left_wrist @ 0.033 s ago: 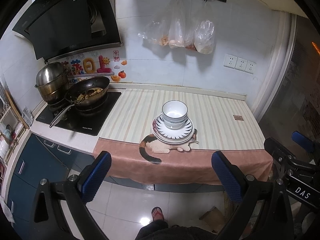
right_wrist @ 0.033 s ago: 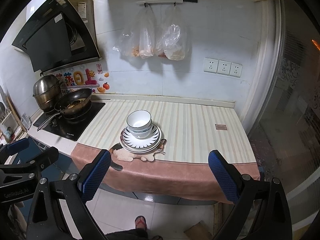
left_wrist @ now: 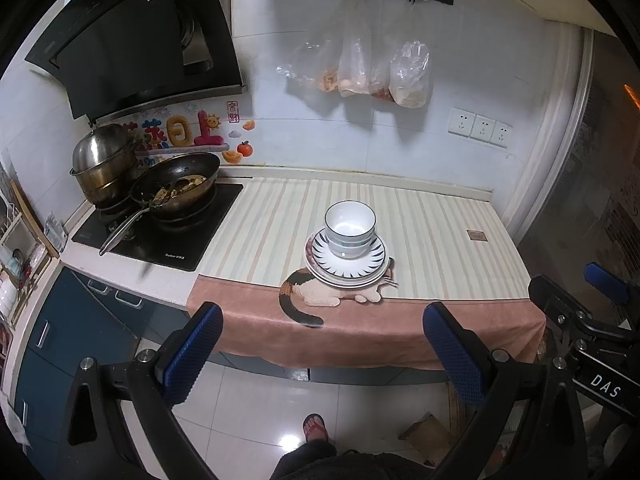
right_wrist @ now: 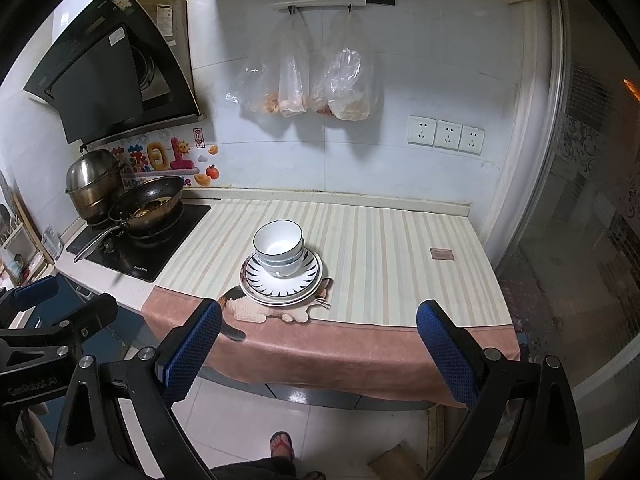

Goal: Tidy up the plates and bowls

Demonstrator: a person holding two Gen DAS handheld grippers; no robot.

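Sitting ahead of both grippers, between their spread fingers, white bowls [left_wrist: 350,228] with dark rims nest on stacked plates [left_wrist: 347,268] with black radiating stripes, near the front edge of the striped cloth [left_wrist: 432,240]. The left gripper [left_wrist: 322,354] and right gripper [right_wrist: 318,350] hang wide apart, empty.
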